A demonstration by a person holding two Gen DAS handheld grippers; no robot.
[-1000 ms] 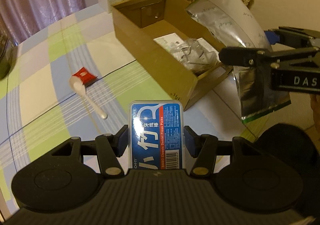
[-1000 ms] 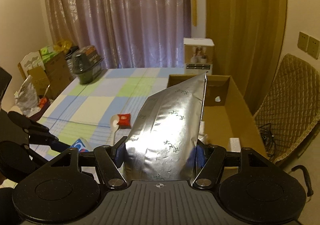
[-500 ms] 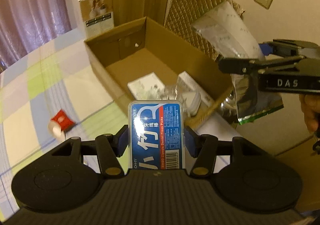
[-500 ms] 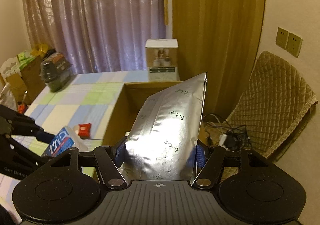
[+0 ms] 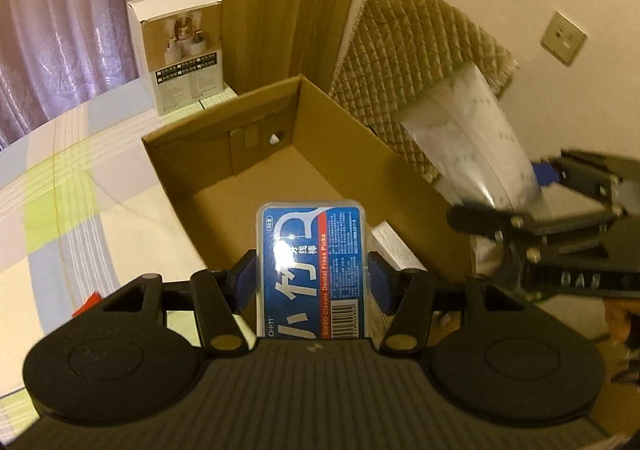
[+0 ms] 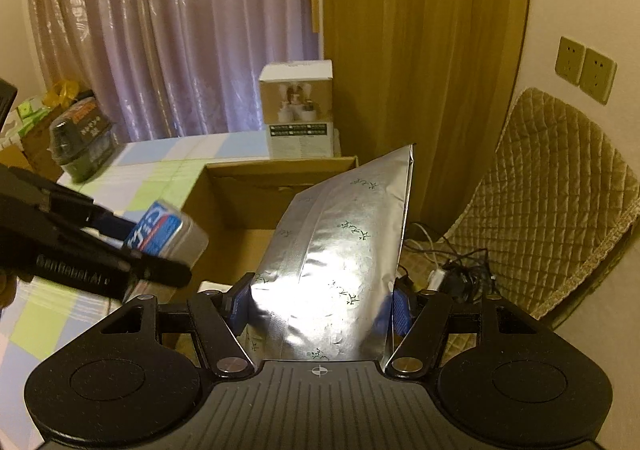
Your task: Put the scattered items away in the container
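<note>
The left gripper (image 5: 312,282) points toward twelve o'clock, its blue-padded fingers (image 5: 245,282) closed against something gripped between them; the right gripper (image 6: 320,304) likewise has its fingers (image 6: 240,304) pressed in on a held item; in the left wrist view it reaches in from three o'clock.

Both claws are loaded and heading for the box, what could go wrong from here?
The right claw grips the silver foil pouch only near its bottom edge, so the tall bag could flop or slip. The left claw carries the floss pick case toward the same cardboard box; the two could collide. The pouch hangs near the box's right wall and might fall outside.
</note>
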